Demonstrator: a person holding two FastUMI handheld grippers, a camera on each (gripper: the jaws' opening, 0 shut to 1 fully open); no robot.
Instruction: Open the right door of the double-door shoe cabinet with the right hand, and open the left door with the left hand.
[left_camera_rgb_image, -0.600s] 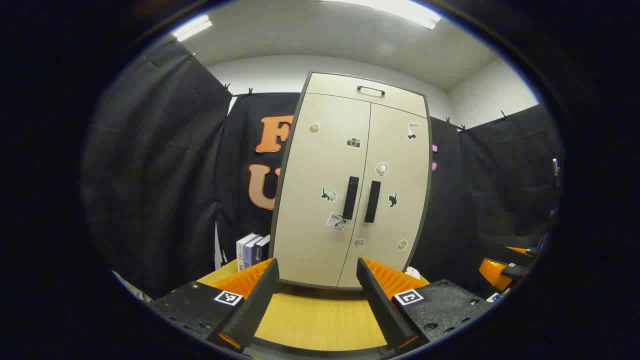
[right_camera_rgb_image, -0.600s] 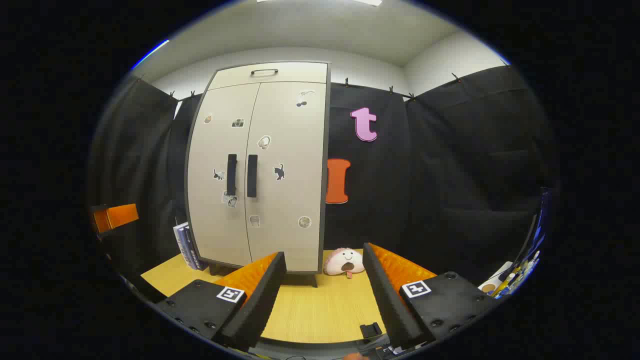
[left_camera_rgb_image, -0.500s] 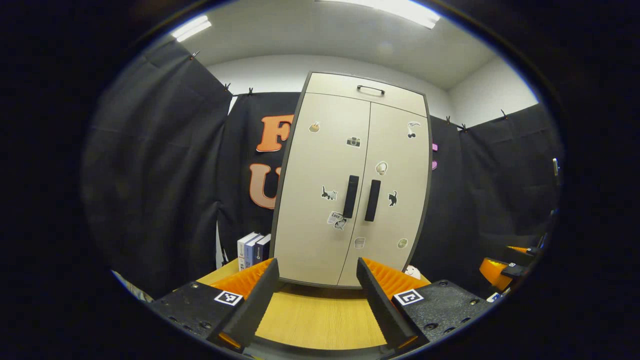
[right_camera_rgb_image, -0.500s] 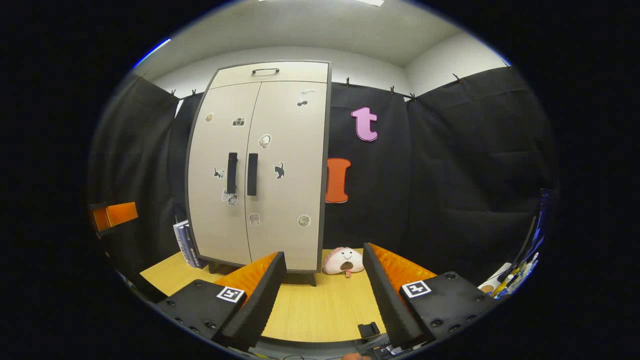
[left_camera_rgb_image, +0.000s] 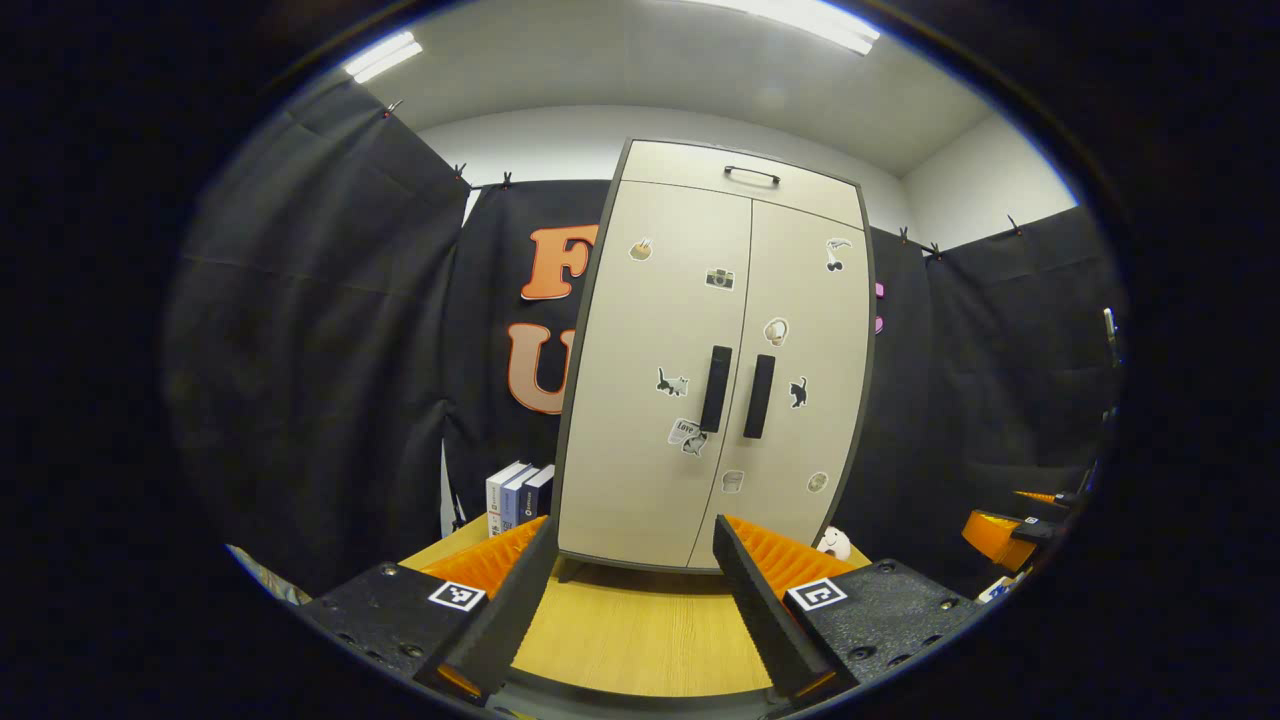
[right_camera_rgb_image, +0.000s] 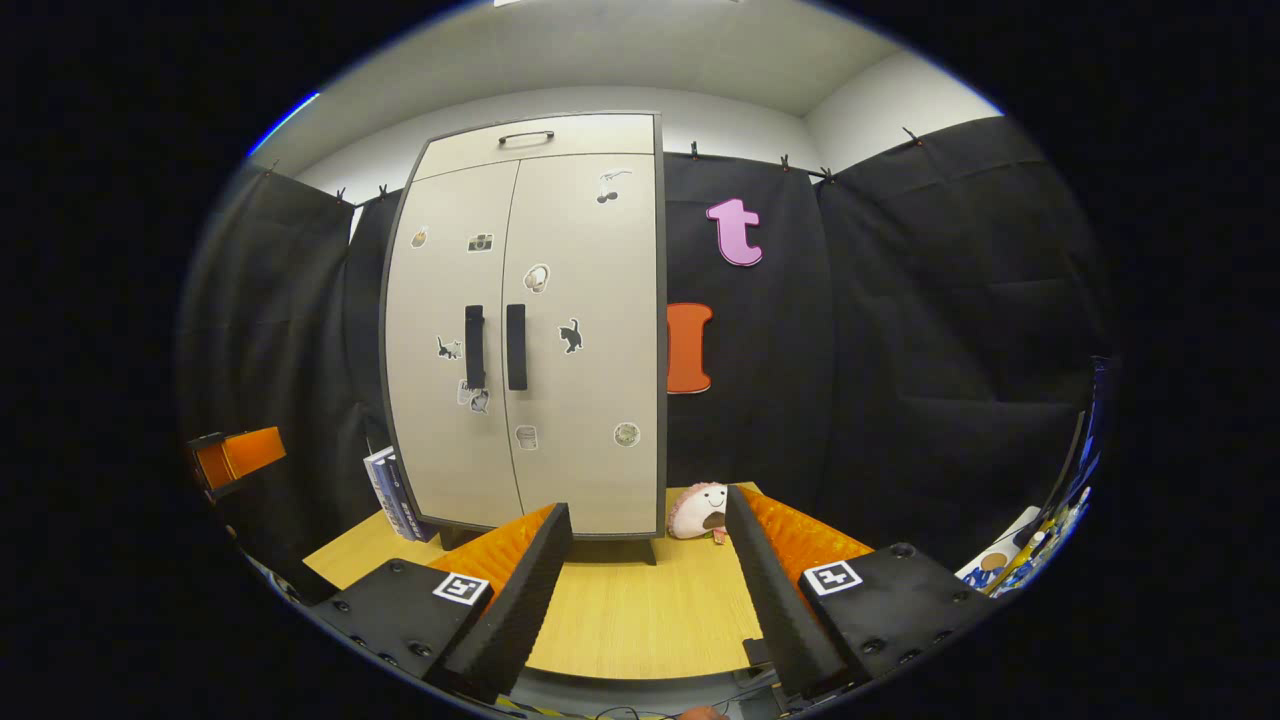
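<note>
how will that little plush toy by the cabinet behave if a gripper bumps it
The plush toy looks soft and stuffed, so it would probably squash and slide on the smooth wooden tabletop. It seems light, likely toppling easily; breakage looks unlikely.

Bare wooden tabletop (left_camera_rgb_image: 630, 630) is lying open between both grippers and the shoe cabinet (left_camera_rgb_image: 715, 370), nothing blocking a straight path to the two door handles (right_camera_rgb_image: 495, 347). Books (left_camera_rgb_image: 515, 492) are standing just beside the cabinet's left side, plush toy (right_camera_rgb_image: 700, 510) is sitting near its right foot. Black cloth wall (right_camera_rgb_image: 900, 330) is closing in both flanks
</note>
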